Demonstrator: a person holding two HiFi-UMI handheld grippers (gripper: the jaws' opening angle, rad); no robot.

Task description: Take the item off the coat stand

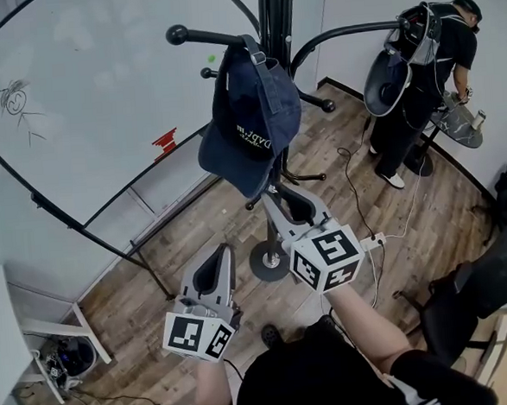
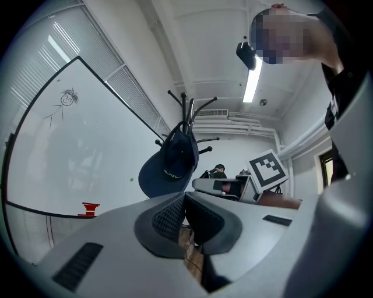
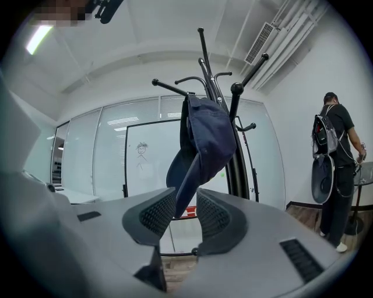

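Observation:
A navy cap (image 1: 248,120) hangs by its back strap from a black hook of the coat stand (image 1: 276,23), brim pointing down. My right gripper (image 1: 274,189) is raised right under the cap. In the right gripper view its jaws stand apart with the brim's lower edge (image 3: 185,192) in the gap, and the pads do not press on it, so the right gripper (image 3: 185,202) is open. My left gripper (image 1: 223,253) hangs lower and to the left, clear of the cap. Its pads meet with nothing between them in the left gripper view (image 2: 184,199), where the cap (image 2: 172,163) shows farther off.
The stand's round base (image 1: 271,261) sits on the wood floor just ahead of me. A whiteboard (image 1: 73,97) on a black frame fills the left. A person (image 1: 426,64) with a backpack stands at the back right. A dark chair (image 1: 480,285) and floor cables (image 1: 356,181) lie to the right.

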